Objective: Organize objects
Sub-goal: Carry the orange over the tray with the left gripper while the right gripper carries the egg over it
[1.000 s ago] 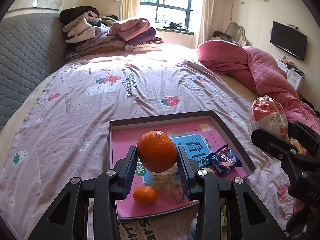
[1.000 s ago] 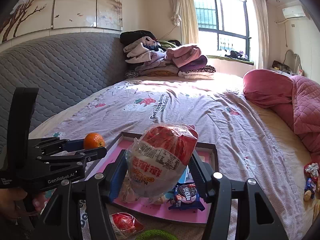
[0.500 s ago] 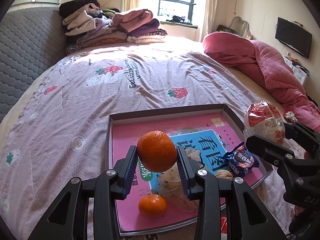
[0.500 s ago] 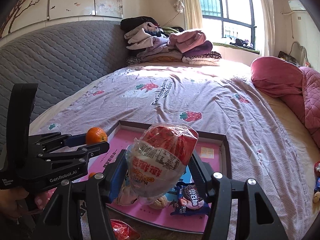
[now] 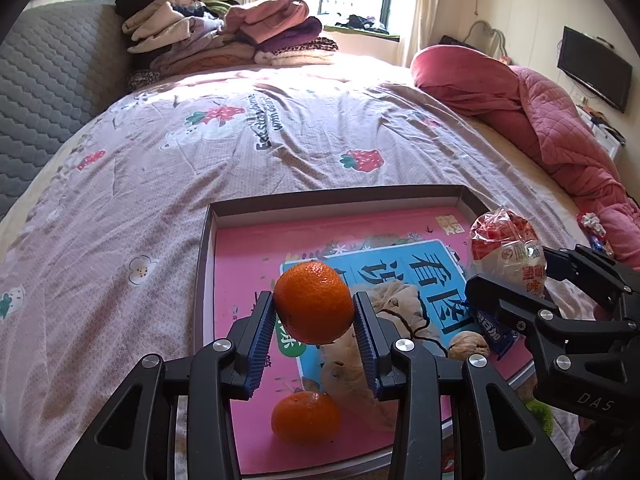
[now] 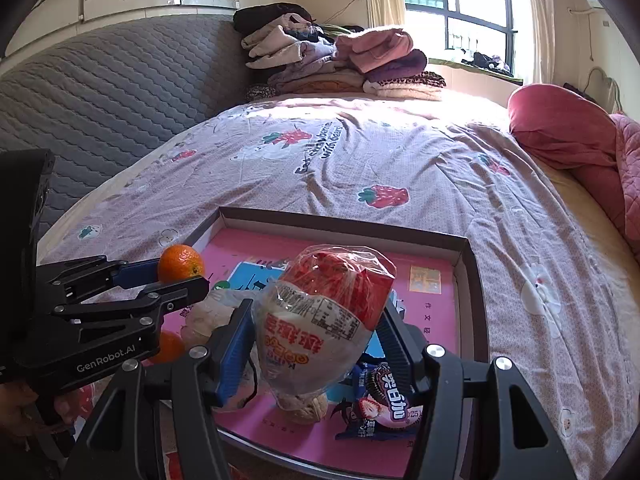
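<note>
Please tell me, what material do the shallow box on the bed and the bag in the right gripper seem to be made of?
The shallow box looks like cardboard: thin folded walls, pale matte inside, glossy printed pink floor. The bag in the right gripper seems thin clear plastic film: it crinkles, shines, and shows its red-and-white contents.

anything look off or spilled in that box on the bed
Nothing stands out. The box sits flat, with an orange, walnut and cookie packet lying loose inside, nothing spilled or torn.
</note>
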Action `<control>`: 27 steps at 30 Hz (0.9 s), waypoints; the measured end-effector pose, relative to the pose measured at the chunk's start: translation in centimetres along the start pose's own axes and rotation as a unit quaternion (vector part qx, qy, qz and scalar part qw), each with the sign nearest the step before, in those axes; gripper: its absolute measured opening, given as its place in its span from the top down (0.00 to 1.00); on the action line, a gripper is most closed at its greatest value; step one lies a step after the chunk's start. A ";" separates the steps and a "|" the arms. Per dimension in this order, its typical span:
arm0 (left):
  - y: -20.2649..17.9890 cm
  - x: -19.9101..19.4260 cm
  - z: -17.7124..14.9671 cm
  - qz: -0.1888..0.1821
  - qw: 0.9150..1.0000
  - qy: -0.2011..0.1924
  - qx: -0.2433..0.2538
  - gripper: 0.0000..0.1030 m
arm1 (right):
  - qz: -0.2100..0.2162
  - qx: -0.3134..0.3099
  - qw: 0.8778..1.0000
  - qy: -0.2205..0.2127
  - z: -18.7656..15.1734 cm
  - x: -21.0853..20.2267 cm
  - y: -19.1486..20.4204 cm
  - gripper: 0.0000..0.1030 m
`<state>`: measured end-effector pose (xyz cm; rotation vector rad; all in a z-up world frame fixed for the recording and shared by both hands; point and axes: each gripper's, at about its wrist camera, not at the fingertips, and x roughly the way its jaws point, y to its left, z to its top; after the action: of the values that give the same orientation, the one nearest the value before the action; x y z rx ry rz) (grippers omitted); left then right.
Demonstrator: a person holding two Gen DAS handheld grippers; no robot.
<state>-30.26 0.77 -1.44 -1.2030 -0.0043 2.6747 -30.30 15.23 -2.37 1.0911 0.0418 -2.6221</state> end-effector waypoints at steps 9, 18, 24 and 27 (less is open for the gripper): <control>0.1 0.9 -0.3 0.005 1.000 0.007 0.001 0.61 | -0.006 -0.011 1.000 0.019 -0.5 1.7 0.4 0.42; 0.1 1.7 -0.6 0.010 1.000 0.016 0.005 0.61 | -0.015 -0.023 0.999 0.035 -1.0 2.9 0.6 0.42; -0.1 2.0 -0.8 0.013 1.000 0.019 0.010 0.61 | -0.019 -0.027 0.999 0.044 -1.3 3.5 0.6 0.42; -0.1 2.1 -0.9 0.014 1.000 0.022 0.011 0.61 | -0.020 -0.029 0.998 0.048 -1.5 3.7 0.8 0.42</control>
<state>-30.94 1.24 -3.56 -1.2642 0.0500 2.6634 -31.51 13.71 -5.91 1.2061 0.1612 -2.5849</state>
